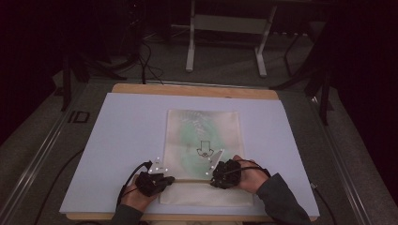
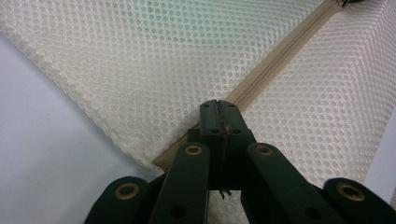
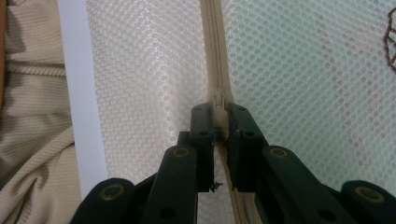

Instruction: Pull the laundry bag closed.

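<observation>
High view shows a cream mesh bag lying flat at the middle of the pale tabletop, its zipper running across the near end. Left gripper is clamped on the zipper's left end, jaws together. Right gripper pinches the zipper slider between narrow jaws. Beige clothing lies past the tabletop edge.

Pretty dim room, grey carpet floor. White metal table frame at the back, black stand legs off right, cables trailing around.
</observation>
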The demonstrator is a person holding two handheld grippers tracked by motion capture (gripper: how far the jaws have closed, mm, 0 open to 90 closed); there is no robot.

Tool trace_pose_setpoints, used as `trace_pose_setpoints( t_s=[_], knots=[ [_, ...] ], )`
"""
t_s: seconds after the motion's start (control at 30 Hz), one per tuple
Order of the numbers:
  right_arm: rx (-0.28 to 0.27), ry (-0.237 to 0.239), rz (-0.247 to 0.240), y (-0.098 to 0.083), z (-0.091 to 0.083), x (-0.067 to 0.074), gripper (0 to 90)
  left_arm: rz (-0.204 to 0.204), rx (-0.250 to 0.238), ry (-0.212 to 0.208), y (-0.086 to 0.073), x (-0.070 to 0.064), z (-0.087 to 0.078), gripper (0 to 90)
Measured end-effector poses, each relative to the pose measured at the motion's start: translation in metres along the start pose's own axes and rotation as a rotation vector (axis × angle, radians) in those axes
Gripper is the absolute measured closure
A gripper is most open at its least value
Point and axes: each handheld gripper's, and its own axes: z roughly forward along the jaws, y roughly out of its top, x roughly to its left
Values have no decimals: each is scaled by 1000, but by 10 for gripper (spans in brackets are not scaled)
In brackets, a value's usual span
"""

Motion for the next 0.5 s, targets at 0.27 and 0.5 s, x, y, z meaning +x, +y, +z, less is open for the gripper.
trace_pose_setpoints(
  t_s=[0.27,0.5],
  knots=[
    [-4,1,12,-7,-2,-1,822,0,-2,0,0,0,0,894],
    [-5,-1,21,-13,-4,-2,822,1,-3,1,0,0,0,894]
  ],
)
